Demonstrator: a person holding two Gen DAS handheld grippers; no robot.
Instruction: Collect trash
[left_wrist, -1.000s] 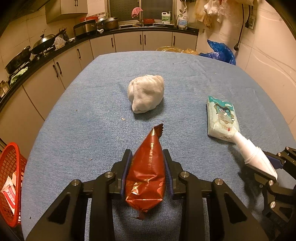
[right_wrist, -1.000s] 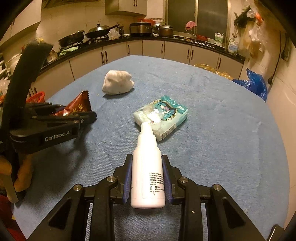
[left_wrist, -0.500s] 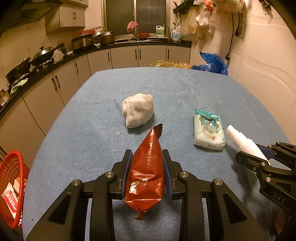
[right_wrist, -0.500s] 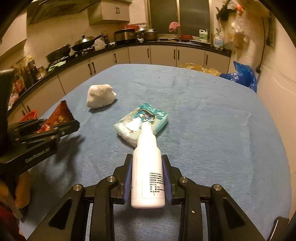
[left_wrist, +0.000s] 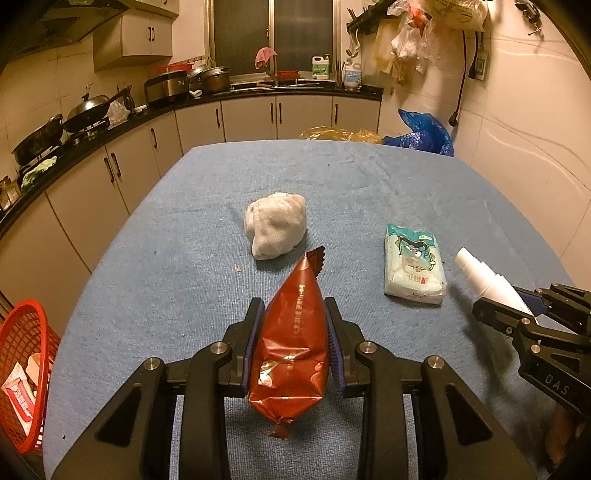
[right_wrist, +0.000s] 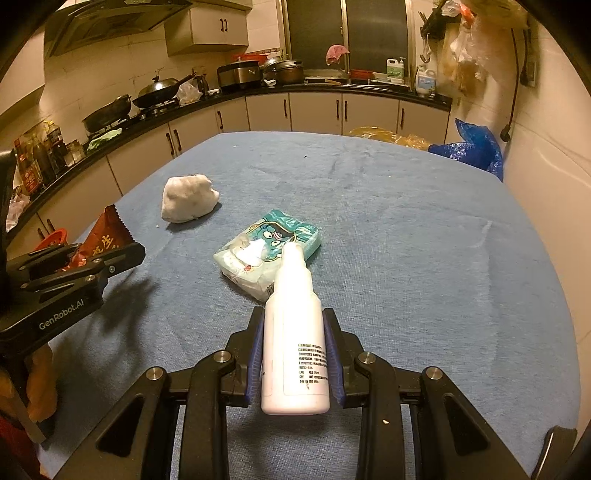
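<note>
The wrapper (left_wrist: 291, 343) is clamped in the left gripper (left_wrist: 292, 347) and the bottle (right_wrist: 293, 332) in the right gripper (right_wrist: 294, 354), both lifted above the counter (right_wrist: 424, 258) near its front edge, clear for carrying. The red basket (left_wrist: 22, 369) waits beyond the counter's left edge, probably the destination. Tissue pack (left_wrist: 413, 269) and white wad (left_wrist: 275, 225) remain mid-counter.

Home kitchen, wok (left_wrist: 86, 110), cabinets (left_wrist: 258, 118), counter (right_wrist: 332, 88)
</note>
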